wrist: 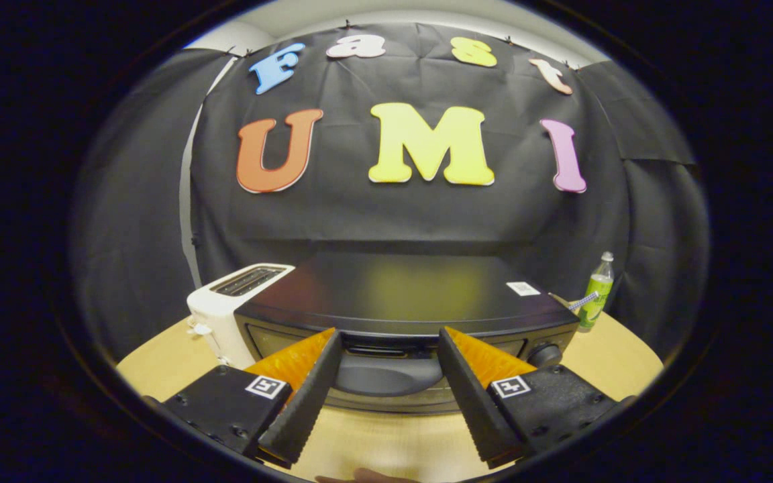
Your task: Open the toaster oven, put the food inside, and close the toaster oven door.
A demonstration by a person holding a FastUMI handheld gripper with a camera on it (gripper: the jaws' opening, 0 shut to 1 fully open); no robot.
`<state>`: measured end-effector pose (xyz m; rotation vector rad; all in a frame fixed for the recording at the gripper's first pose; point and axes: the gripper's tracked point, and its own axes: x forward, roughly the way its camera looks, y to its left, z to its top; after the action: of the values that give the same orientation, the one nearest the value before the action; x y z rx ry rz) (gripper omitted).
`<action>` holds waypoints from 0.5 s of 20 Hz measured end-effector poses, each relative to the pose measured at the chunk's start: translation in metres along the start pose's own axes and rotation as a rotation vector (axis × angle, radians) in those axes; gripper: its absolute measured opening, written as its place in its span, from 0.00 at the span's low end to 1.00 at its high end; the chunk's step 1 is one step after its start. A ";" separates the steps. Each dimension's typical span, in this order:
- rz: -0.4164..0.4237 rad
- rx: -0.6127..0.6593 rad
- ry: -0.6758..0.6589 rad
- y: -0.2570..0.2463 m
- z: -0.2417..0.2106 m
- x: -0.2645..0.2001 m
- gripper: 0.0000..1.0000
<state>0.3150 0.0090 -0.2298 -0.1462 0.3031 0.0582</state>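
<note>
Claw (pixel 390 352) spread wide, pinching nothing, low in the middle of the frame. Two fingers (pixel 306 396) pointing up and away, one at lower left, one at lower right. A small square tag with a black-and-white pattern on each finger block.

Oven (pixel 400 302) right ahead, in the middle of the frame, sitting on a table (pixel 158 369) of light wood. Big, dark and flat on top. Door shut. Door handle (pixel 386 372) a rounded dark bump, seen in the gap between the fingers, a bit past the tips. Not touching the claw, as far as can be told. A round knob (pixel 546 353) on the oven front, at the right, just past the right finger. A small white label (pixel 523 288) on the oven top near the right back corner; print too tiny to read.

White toaster (pixel 232 305) at the left, right beside the oven, with two dark slots on top. Nothing sticking up from the slots.

Green bottle (pixel 598 292) with a pale cap at the right of the frame, standing up on the table, beside the oven's right back corner. Full or not: cannot tell. Words on the bottle too small to read.

Inside of the oven hidden by the shut door.

A bit of a hand (pixel 366 476) at the very bottom of the frame.
</note>
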 end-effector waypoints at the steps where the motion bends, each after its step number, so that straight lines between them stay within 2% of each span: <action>1: -0.015 -0.010 0.021 -0.001 -0.004 0.004 0.96; 5: -0.011 0.025 0.040 0.001 -0.004 0.002 0.96; 10: 0.007 0.001 0.028 0.000 -0.003 0.002 0.96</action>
<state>0.3161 0.0086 -0.2333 -0.1445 0.3312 0.0633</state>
